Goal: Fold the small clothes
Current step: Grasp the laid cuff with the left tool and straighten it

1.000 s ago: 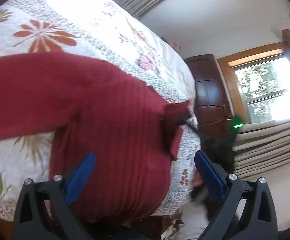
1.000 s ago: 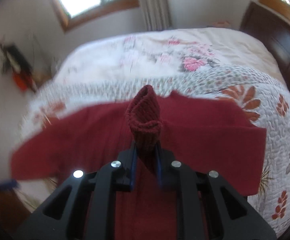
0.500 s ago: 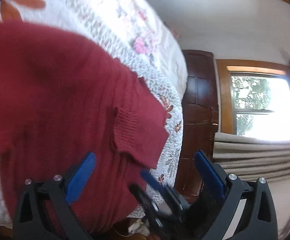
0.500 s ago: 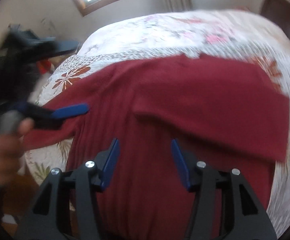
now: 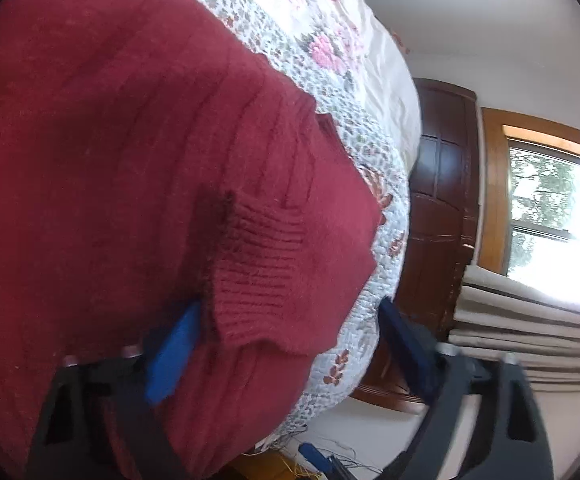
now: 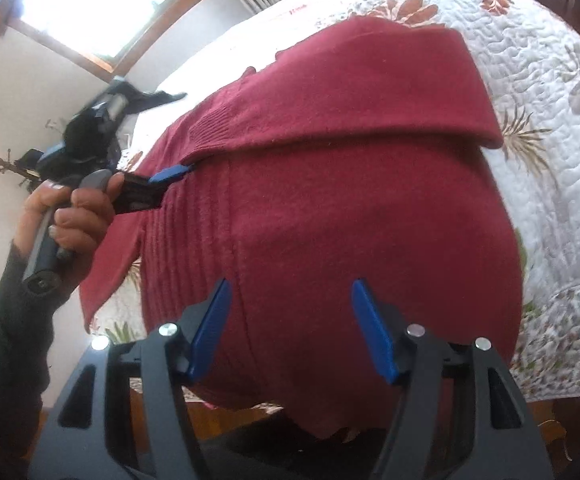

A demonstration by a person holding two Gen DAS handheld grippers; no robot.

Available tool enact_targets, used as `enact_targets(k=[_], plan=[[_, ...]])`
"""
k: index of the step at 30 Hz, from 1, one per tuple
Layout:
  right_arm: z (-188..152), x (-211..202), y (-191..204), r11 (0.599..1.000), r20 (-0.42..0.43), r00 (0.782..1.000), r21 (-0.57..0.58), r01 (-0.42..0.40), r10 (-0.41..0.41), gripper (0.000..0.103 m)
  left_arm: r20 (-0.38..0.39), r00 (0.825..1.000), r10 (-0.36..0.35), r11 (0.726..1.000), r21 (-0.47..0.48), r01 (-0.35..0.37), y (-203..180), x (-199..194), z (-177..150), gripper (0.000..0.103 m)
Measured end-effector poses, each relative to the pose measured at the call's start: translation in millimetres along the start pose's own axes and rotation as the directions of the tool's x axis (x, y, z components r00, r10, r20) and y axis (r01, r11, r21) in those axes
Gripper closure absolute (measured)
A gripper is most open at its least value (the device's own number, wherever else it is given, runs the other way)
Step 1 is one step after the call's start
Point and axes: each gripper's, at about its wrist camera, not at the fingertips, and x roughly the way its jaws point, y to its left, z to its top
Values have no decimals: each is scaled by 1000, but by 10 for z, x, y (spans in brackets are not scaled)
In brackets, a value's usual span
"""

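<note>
Half a second ago the left tongs (image 5: 290, 344) hung a little above the sweater; now they have come down to the ribbed cuff (image 5: 258, 264) of the folded sleeve. One blue finger (image 5: 174, 352) sits at the edge of the cuff, and the other finger is off to the right, over the edge of the bed. The jaws are spread wide and grip nothing.

In the right wrist view, the right tongs (image 6: 290, 328) are also spread wide, with nothing between them. They hang over the near end of the red sweater (image 6: 350, 208).

The sweater lies flat on the flowery quilt (image 6: 550, 100) of the bed. One sleeve (image 6: 370, 92) is folded across the body, far from the right tongs. The other sleeve sticks out to the left, past the body.

A hand (image 6: 70, 212) in a dark sleeve holds the left tongs by the handle, on the left side of that view.

A window (image 5: 562, 216) and a dark wooden door (image 5: 442, 200) stand past the bed.
</note>
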Motion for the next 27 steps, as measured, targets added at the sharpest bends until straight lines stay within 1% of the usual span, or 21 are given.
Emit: enact_targets(k=[2, 3, 4, 5, 8, 12, 14, 16, 18, 19, 20, 22, 23, 24, 26, 27], plan=[[-21, -7, 56, 1000, 0, 1000, -10, -20, 20, 39, -16, 1000, 23, 1000, -20, -23, 34, 36, 22, 65], [-24, -10, 80, 999, 0, 1000, -16, -28, 28, 39, -9, 999, 51, 999, -8, -51, 24, 33, 26, 74], [-36, -18, 115, 999, 0, 999, -23, -37, 37, 39, -2, 997, 72, 997, 6, -72, 10, 18, 25, 79], [-37, -19, 135, 999, -1, 999, -28, -40, 40, 39, 10, 996, 92, 996, 20, -92, -13, -9, 31, 91], [-41, -23, 148, 998, -8, 999, -38, -44, 44, 39, 31, 995, 93, 994, 50, -94, -123, -136, 58, 96], [-58, -23, 125, 998, -17, 999, -42, -42, 41, 39, 61, 993, 101, 983, 149, -109, -399, -356, 65, 97], [-33, -10, 115, 998, -21, 999, -38, -40, 39, 39, 83, 991, 106, 974, 192, -120, -495, -493, 70, 101], [-31, -10, 114, 999, -21, 999, -35, -42, 42, 39, 114, 987, 113, 968, 209, -135, -512, -657, 103, 101], [-35, -4, 113, 998, -21, 999, -38, -40, 40, 39, 130, 986, 104, 972, 197, -128, -452, -782, 144, 101], [-43, 8, 119, 998, -21, 999, -39, -40, 39, 39, 122, 988, 94, 977, 180, -115, -391, -815, 158, 101], [-47, 21, 117, 999, -22, 999, -37, -40, 39, 39, 98, 992, 81, 981, 167, -96, -344, -802, 156, 101], [-64, 37, 111, 999, -28, 999, -33, -40, 39, 39, 46, 997, 59, 988, 137, -65, -277, -631, 88, 93], [-69, 42, 119, 999, -29, 999, -32, -42, 41, 39, 28, 998, 58, 991, 122, -61, -241, -547, 56, 77], [-70, 44, 121, 999, -29, 999, -34, -42, 41, 39, 15, 998, 61, 993, 104, -62, -188, -473, 25, 67], [-70, 42, 132, 998, -28, 999, -39, -39, 38, 39, -11, 995, 101, 993, 60, -100, -50, -287, -32, 66], [-68, 37, 135, 999, -27, 999, -38, -38, 37, 39, -27, 995, 100, 995, 30, -100, 22, -211, -41, 66]])
